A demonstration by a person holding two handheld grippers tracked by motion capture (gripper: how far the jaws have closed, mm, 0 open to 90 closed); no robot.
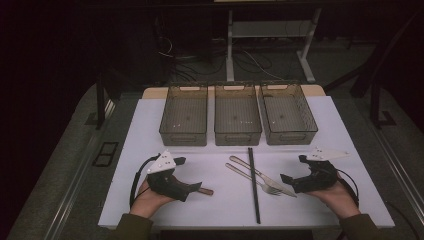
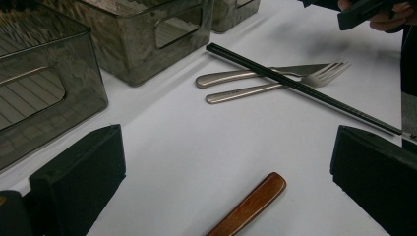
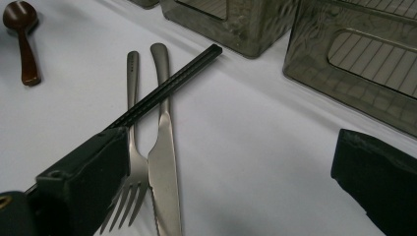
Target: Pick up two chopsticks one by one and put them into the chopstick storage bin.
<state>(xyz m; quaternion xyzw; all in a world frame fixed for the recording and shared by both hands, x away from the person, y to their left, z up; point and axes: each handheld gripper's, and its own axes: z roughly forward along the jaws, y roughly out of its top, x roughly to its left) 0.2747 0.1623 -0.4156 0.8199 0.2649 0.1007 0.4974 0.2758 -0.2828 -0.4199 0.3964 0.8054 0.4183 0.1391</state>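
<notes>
The wooden spoon (image 2: 248, 206) lies just ahead of the left gripper (image 1: 192, 187) — handle running lengthwise between its wide-apart, empty jaws — while the right gripper (image 1: 286, 179), also spread and empty, sits nearer the fork (image 3: 132, 147) and knife (image 3: 164, 162).

Bins (image 1: 237, 120): three smoky clear ones, side by side at the counter's (image 1: 150, 200) far edge
Fork (image 1: 252, 179): one, before the bins
Knife (image 1: 265, 177): one, beside the fork
Chopsticks (image 1: 254, 185): one black pair, across the fork
Wooden spoon (image 1: 204, 190): one, left of the fork
Hand-held grippers: two, left (image 1: 192, 187) and right (image 1: 287, 179)
</notes>
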